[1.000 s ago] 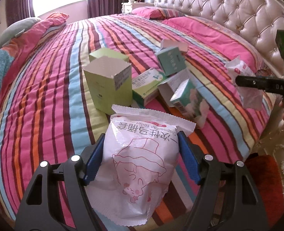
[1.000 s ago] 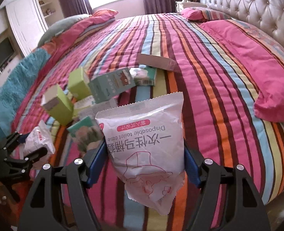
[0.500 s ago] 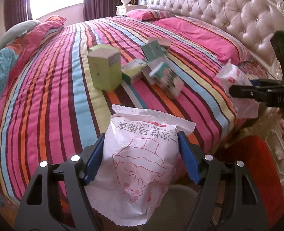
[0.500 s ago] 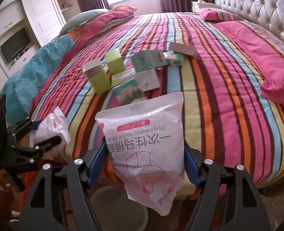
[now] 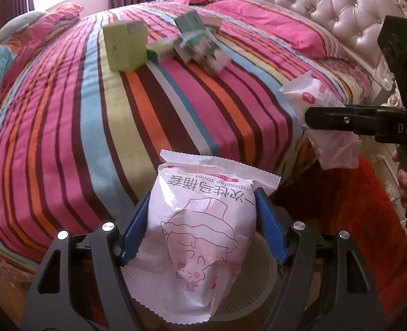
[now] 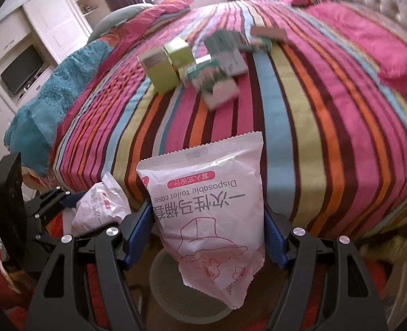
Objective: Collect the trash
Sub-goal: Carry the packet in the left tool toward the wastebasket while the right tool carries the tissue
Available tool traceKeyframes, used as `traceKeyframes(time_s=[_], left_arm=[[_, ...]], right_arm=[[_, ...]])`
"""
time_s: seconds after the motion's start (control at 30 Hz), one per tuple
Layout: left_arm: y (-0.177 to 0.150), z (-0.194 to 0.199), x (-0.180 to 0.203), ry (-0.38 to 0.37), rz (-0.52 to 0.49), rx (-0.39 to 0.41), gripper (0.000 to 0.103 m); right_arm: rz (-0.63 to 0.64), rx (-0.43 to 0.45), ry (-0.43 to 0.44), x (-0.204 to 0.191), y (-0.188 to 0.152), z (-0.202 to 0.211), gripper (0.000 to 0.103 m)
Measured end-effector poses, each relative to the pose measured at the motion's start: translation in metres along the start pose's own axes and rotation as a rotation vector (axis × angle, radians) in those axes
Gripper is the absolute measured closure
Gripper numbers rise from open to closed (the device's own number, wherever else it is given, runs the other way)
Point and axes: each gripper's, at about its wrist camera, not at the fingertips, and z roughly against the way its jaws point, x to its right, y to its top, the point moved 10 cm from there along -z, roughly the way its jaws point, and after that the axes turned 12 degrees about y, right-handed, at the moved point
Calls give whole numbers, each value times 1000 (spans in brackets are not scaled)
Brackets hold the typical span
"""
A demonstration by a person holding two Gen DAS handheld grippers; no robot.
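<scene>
Gripping a pink-and-white packet (image 5: 203,237) printed "Disposable toilet case", the left gripper (image 5: 203,231) fills the lower centre of the left wrist view, blue pads pressed against the packet's two sides. Beneath it, lower centre, the rim of a pale round bin (image 5: 261,275) shows on the floor.

Right gripper (image 6: 207,237), lower centre of the right wrist view: fingers pinching a second packet (image 6: 211,220) of the same print; the bin (image 6: 170,284) lies below it. In the left wrist view this gripper (image 5: 311,118) enters from the right edge, its packet (image 5: 313,96) clamped.

Striped bedspread (image 5: 65,127): fills the upper half of both views. Cluster of small cartons (image 5: 192,44), green and white, upper centre, blurred. Light-green box (image 5: 125,45) upright just left of them. Tufted headboard (image 5: 327,8), upper right. Red rug (image 5: 369,220), lower right.
</scene>
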Motion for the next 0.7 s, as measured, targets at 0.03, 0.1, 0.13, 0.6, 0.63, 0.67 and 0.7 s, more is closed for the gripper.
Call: traceKeyframes(time_s=[0.03,0.1,0.13,0.6,0.63,0.67,0.7], left_arm=[[-4,-2,2,4,-3,-7,31],[-16,-7,8,6,-14,-31,31],[-21,-10,10,4,-17,-46,31],[-82,-64,18,-24,-12,-302,31],[-83,-67,19,-20,-12,-314,31],[-86,-71,19,-12,-18,-331,31],[-89,-75,20,-10,-24,-347,31]], right_arm=[[-13,-7,3,0,-5,-3,35],[-43,-24,14,0,-16,-10,35],[-58,-38,22,-1,-23,-16,35],[-149,-325,44,1,-95,-88,35],[-163,-338,45,2,-97,-93,35],[-180,-347,47,4,-99,-97,35],[-199,-354,48,6,-100,-99,35]])
